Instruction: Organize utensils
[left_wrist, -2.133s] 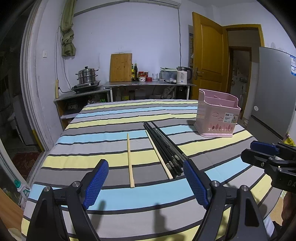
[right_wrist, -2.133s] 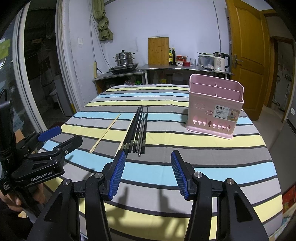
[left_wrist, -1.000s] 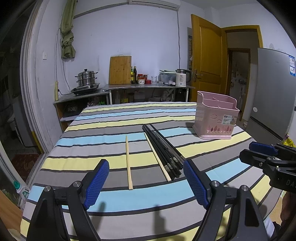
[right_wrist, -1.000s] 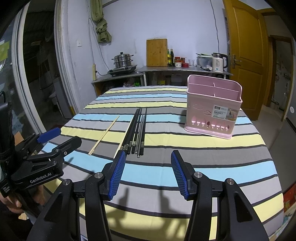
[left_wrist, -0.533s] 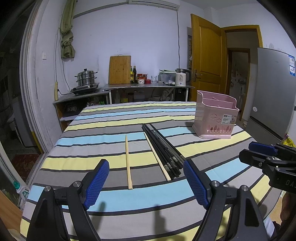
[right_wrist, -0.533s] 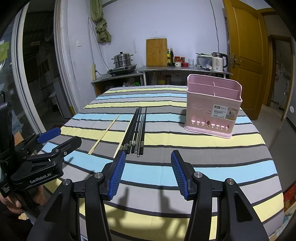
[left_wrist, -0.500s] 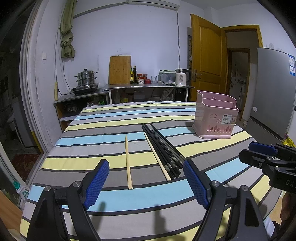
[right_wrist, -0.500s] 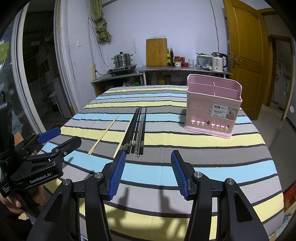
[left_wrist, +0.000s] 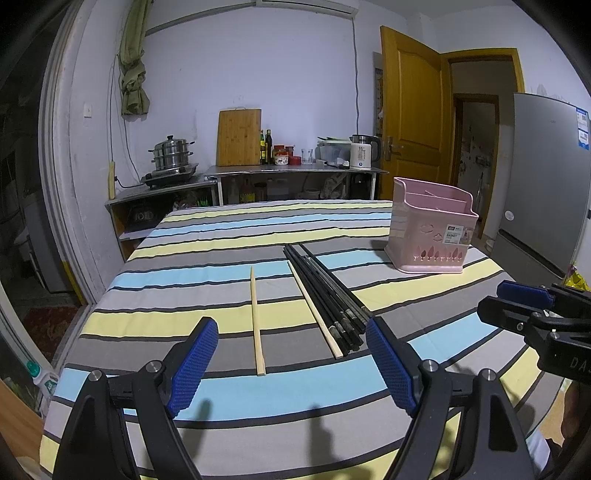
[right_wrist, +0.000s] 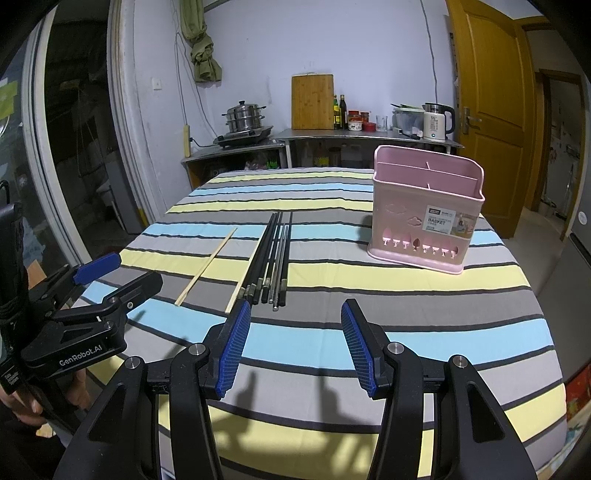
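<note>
Nothing has moved: left gripper (left_wrist: 291, 363) and right gripper (right_wrist: 295, 347) hover wide open, empty, above the chopsticks (right_wrist: 271, 258).

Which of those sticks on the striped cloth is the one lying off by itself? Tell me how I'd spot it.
Start at the pink basket on the striped tablecloth, then look left past the bundle of dark chopsticks. Beyond the bundle lies a single pale wooden chopstick, angled across the stripes. It touches nothing, while the other pale one lies right against the dark bundle.
</note>
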